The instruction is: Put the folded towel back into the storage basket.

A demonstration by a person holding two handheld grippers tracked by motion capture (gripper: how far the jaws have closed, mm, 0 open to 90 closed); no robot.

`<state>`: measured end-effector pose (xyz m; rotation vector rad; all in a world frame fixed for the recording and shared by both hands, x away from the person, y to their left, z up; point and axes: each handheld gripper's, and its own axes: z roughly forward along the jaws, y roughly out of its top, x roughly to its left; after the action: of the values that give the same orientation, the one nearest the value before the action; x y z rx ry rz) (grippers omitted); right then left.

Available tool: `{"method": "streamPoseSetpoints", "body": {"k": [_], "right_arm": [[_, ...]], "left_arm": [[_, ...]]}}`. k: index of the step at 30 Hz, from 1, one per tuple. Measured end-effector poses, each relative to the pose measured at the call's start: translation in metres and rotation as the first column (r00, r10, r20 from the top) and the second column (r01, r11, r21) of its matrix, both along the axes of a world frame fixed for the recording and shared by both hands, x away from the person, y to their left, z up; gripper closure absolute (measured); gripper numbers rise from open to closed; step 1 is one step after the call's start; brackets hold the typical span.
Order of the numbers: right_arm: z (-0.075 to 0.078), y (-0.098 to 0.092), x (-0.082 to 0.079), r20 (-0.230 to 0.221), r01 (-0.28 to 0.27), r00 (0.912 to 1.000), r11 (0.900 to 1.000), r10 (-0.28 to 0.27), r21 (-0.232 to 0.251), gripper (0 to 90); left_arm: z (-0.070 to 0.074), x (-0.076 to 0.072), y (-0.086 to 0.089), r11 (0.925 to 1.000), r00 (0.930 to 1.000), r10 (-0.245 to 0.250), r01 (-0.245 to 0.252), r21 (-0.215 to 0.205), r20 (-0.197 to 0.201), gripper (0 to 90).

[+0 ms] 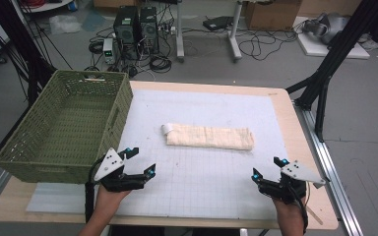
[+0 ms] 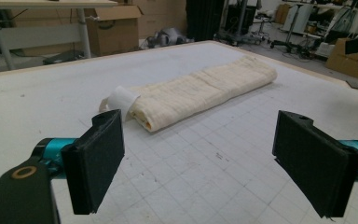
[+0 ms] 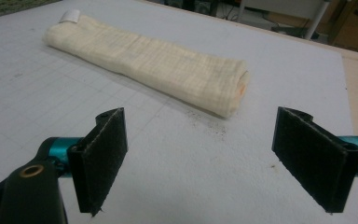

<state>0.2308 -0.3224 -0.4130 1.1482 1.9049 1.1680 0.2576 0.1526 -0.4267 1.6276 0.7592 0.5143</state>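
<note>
A cream folded towel [image 1: 209,136] lies lengthwise in the middle of the white grid mat [image 1: 202,182], with a white label tab [image 1: 167,129] at its left end. My left gripper [image 1: 142,163] hovers open near the mat's front left, short of the towel's label end [image 2: 121,99]. My right gripper [image 1: 268,168] stands open at the front right, just short of the towel's right end [image 3: 235,95]. Nothing sits between either pair of jaws. The towel [image 2: 200,91] lies flat and untouched, and the towel [image 3: 144,60] runs away to the upper left in the right gripper view.
A green woven basket [image 1: 17,147] stands on the table's left side, next to my left gripper. The wooden table edge [image 1: 295,113] borders the mat on the right. Computer towers, cables and boxes are on the floor behind the table.
</note>
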Motion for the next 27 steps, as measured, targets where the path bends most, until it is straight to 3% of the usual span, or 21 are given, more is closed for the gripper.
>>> {"method": "streamPoseSetpoints", "body": {"k": [16, 27], "right_arm": [[-0.0015, -0.0029, 0.0027, -0.024, -0.009, 0.9997, 1.0, 0.009, 0.012, 16.7], [0.0035, 0.0005, -0.0012, -0.005, -0.012, 0.9999, 1.0, 0.013, 0.011, 16.7]], "left_arm": [[-0.0032, 0.0024, -0.0018, 0.9999, 0.9999, -0.005, 0.005, 0.011, -0.014, 17.0], [-0.0005, -0.001, -0.0013, 1.0, 0.9997, -0.009, 0.009, 0.001, -0.024, 16.6]]}}
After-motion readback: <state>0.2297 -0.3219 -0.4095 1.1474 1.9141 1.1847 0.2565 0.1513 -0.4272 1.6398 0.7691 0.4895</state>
